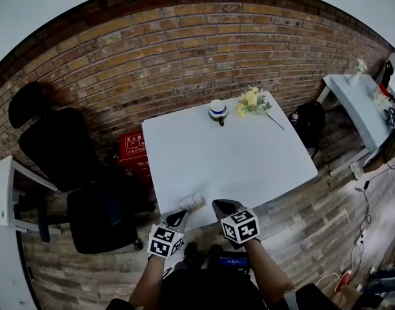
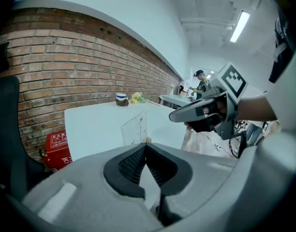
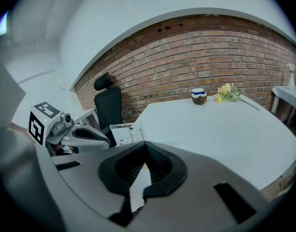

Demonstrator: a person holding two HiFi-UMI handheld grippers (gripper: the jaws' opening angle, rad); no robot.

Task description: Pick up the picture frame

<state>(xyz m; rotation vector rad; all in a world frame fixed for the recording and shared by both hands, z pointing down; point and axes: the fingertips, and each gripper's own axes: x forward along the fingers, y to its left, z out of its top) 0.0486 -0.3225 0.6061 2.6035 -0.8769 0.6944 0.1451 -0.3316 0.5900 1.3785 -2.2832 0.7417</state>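
Fingers [image 2: 131, 164] on left gripper [image 1: 177, 217] and right gripper [image 1: 226, 206] are sitting closed, empty. Picture frame [image 1: 193, 203] is standing lower centre at the desk [image 1: 249, 154] edge between them; one should be opening wide before straddling it.

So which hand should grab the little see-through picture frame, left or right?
Probably left. The small clear picture frame stands at the white table's near edge, almost straight ahead of the left gripper; it sits off to the side of the right gripper. Both are shut, so either must open first.
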